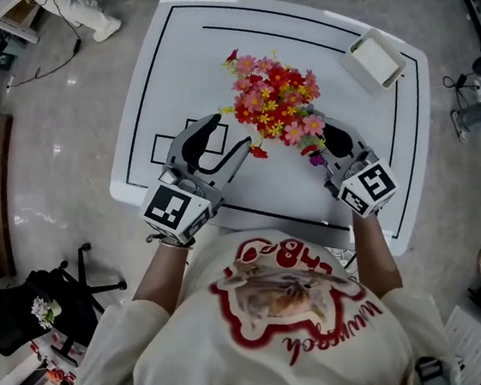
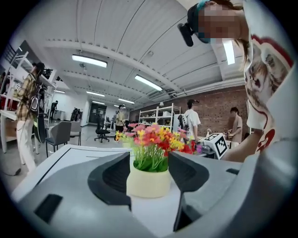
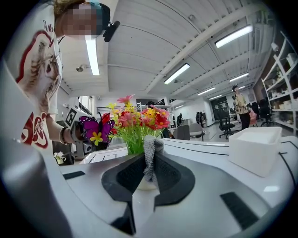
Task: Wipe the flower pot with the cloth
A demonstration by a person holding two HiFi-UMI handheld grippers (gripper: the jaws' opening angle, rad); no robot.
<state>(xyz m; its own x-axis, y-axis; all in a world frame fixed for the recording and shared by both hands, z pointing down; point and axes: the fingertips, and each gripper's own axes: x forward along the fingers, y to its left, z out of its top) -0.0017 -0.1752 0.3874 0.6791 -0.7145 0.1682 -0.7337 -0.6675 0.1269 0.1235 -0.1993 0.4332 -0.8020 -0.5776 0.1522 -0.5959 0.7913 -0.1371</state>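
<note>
Right claw (image 3: 149, 169): pressed together, pinching the grey knitted cloth (image 3: 149, 153), which stands upright between the jaws. Left claw (image 2: 149, 162): spread, with the cream flower pot (image 2: 148, 183) just ahead in the gap and no pad pressing on it. The pot stands on the white surface (image 1: 166, 66) between both claws. Its flowers (image 1: 275, 99) overhang the rim. A white box (image 1: 374, 58) sits well apart at the far corner.
</note>
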